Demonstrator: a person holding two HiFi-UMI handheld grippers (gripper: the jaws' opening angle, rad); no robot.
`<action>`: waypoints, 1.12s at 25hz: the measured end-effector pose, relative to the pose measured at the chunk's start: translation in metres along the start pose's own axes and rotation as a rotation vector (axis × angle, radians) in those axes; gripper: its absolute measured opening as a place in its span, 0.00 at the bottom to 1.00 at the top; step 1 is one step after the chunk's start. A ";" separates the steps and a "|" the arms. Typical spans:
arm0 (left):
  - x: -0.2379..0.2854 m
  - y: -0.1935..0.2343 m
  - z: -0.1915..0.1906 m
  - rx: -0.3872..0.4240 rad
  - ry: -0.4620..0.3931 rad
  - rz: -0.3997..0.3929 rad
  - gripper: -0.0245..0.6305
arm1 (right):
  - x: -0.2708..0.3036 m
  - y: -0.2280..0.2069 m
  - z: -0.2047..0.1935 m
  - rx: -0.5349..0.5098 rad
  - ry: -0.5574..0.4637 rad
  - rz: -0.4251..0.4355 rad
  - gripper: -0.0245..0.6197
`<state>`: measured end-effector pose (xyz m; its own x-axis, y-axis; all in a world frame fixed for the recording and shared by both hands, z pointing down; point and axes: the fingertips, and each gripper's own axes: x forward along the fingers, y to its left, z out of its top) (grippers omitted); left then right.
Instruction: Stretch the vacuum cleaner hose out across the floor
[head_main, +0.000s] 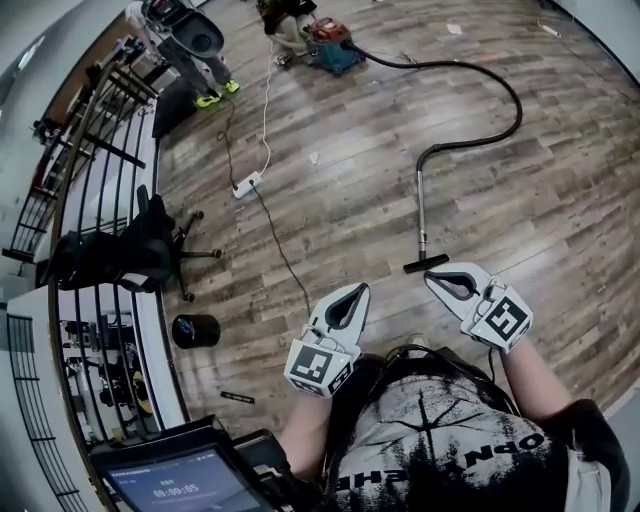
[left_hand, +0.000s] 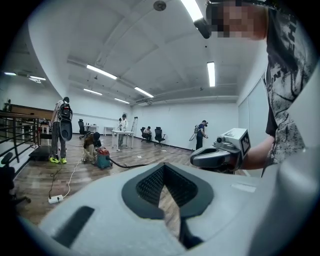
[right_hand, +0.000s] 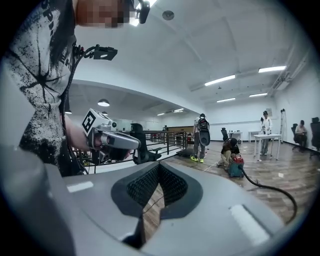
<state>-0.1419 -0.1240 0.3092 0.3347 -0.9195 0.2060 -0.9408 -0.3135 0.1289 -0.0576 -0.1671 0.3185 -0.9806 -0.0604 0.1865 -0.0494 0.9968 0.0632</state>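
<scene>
A red and teal vacuum cleaner (head_main: 330, 45) stands at the far end of the wood floor. Its black hose (head_main: 505, 85) loops right and back to a metal wand (head_main: 422, 205), which ends in a black floor nozzle (head_main: 426, 263). My left gripper (head_main: 360, 289) and right gripper (head_main: 432, 277) are held in the air side by side, just short of the nozzle. Both are shut and empty. From the left gripper (left_hand: 162, 168) I see the vacuum cleaner (left_hand: 103, 159) and the right gripper (left_hand: 220, 156). Beyond the right gripper (right_hand: 157, 167) are the vacuum cleaner (right_hand: 235, 167), hose (right_hand: 272, 189) and left gripper (right_hand: 112, 140).
A white power strip (head_main: 246, 184) with cables lies on the floor to the left. A black office chair (head_main: 150, 250) and a black bin (head_main: 195, 330) stand by a black railing (head_main: 90, 190). One person crouches at the vacuum (left_hand: 91, 145), and another person (left_hand: 61, 130) stands nearby.
</scene>
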 end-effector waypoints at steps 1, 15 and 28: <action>0.003 0.004 0.001 0.003 0.001 0.003 0.04 | 0.003 -0.003 -0.001 0.006 0.002 0.001 0.05; 0.037 0.118 0.019 -0.010 0.001 -0.105 0.04 | 0.100 -0.066 0.021 0.008 0.013 -0.080 0.05; 0.046 0.268 0.045 0.068 0.012 -0.213 0.04 | 0.238 -0.117 0.036 0.123 0.057 -0.208 0.05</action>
<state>-0.3811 -0.2613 0.3093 0.5269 -0.8278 0.1928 -0.8498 -0.5164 0.1054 -0.2918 -0.2965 0.3198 -0.9350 -0.2642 0.2367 -0.2751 0.9613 -0.0135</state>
